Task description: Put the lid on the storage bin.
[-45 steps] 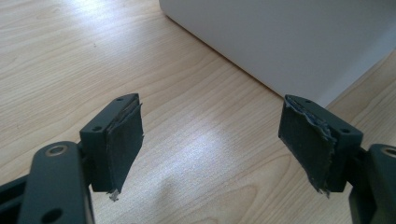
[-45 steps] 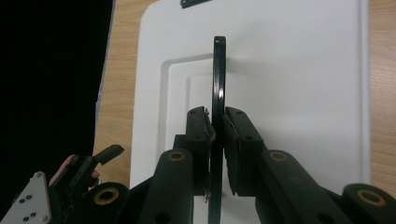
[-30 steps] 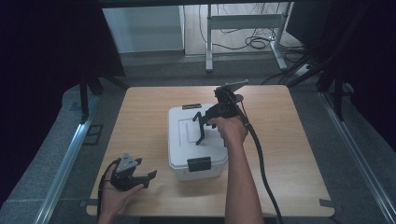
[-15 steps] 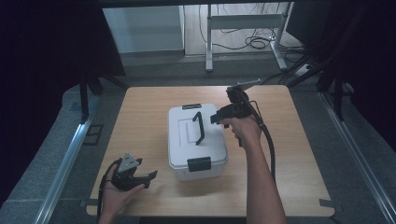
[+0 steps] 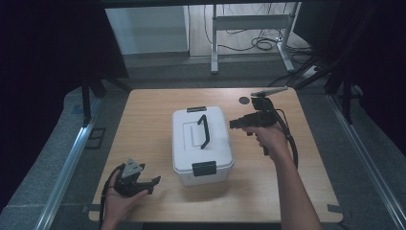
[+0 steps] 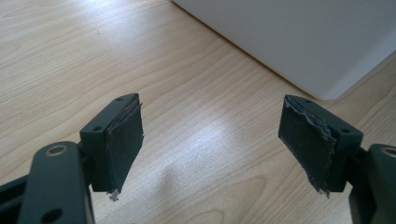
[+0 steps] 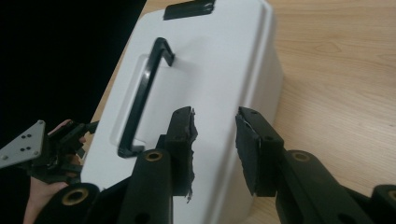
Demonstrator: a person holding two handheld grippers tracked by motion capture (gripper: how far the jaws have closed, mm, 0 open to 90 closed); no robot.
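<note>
Since the earlier frames the right claw (image 5: 234, 124) has come off the black handle (image 5: 203, 131) of the white storage box (image 5: 201, 158) and drawn back to the box's right side, and its jaws have just been opening with nothing between them; in the right gripper view they stand partly spread, a narrow gap showing the box's lid behind them. That box sits in the middle of the table (image 5: 158, 103), its lid on, the handle raised from the recess in the lid, one black latch (image 5: 204, 168) at the near end and another (image 5: 196, 109) at the far end. To the near left of the box, the left claw (image 5: 154, 182) rests low over the table, spread wide and empty, the box's corner (image 6: 327, 88) just ahead of it in the left gripper view. Judging from this, the handle has been let go and the work is between steps, most likely turning toward the latches or the lid. A next move would call for widening or lining up the right jaws on the chosen part, with the left claw brought up to steady the box's near side so it does not slide.
</note>
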